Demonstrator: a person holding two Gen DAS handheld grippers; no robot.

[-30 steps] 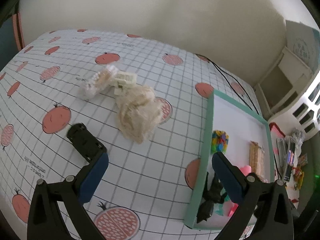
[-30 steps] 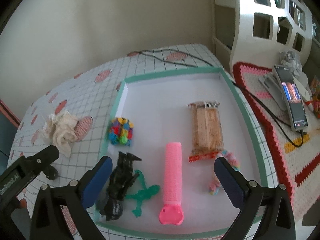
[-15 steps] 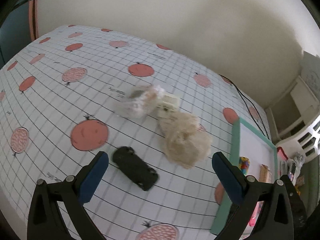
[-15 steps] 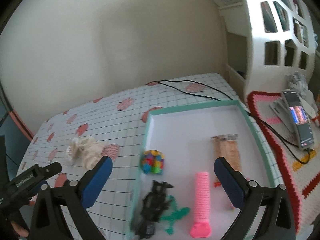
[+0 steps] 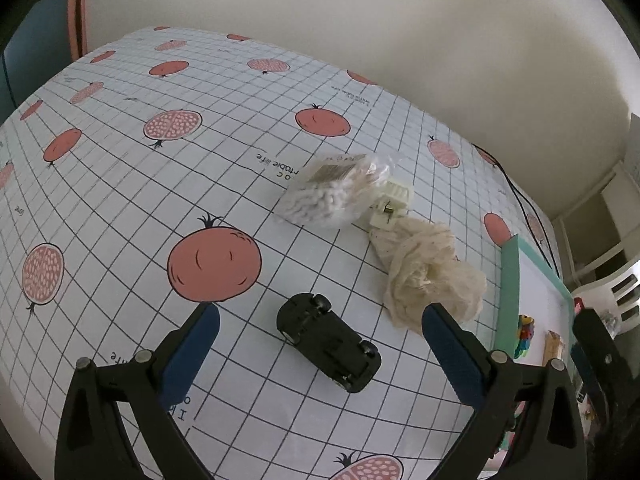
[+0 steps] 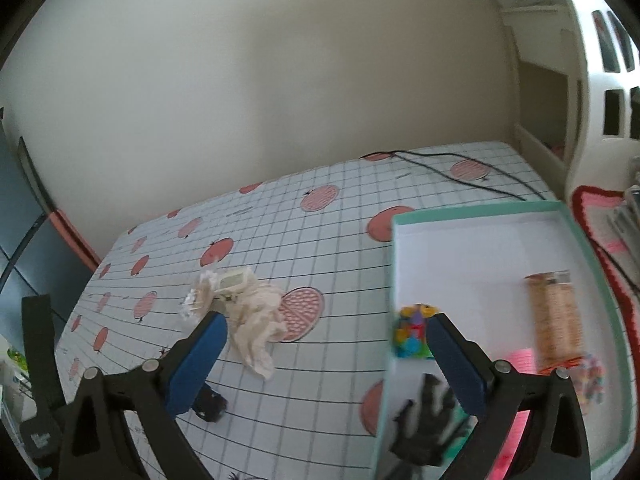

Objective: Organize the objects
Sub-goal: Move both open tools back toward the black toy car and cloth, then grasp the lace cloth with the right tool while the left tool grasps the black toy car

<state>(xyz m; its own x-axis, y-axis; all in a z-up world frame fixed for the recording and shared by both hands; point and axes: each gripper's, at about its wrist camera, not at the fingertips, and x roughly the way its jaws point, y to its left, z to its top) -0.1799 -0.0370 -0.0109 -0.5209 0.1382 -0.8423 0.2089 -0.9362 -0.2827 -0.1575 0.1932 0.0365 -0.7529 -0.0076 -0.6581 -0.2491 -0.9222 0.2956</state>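
Note:
A black toy car (image 5: 328, 342) lies upside down on the pomegranate-print tablecloth, between the open fingers of my left gripper (image 5: 320, 320). Beyond it sit a crumpled cream cloth (image 5: 430, 276), a clear bag of cotton swabs (image 5: 332, 196) and a small cream clip (image 5: 390, 200). In the right wrist view my right gripper (image 6: 326, 324) is open and holds nothing, over the left rim of the teal-edged white tray (image 6: 480, 210). The tray holds a colourful block toy (image 6: 412, 334), a black figure (image 6: 428, 412), a cracker pack (image 6: 554, 316) and a pink roller (image 6: 520, 360). The car (image 6: 208, 402) shows partly behind the left finger.
A black cable (image 6: 448, 168) runs across the far table corner. A white shelf unit (image 6: 600, 60) stands on the right beside a red-edged crochet mat (image 6: 600, 216). The cream wall (image 5: 360, 20) borders the table's far edge. The left gripper's body (image 6: 38, 360) appears at the lower left.
My left gripper has swung left and closed in until the black car lies between its fingers. My right gripper has risen and turned left, away from the tray's contents.

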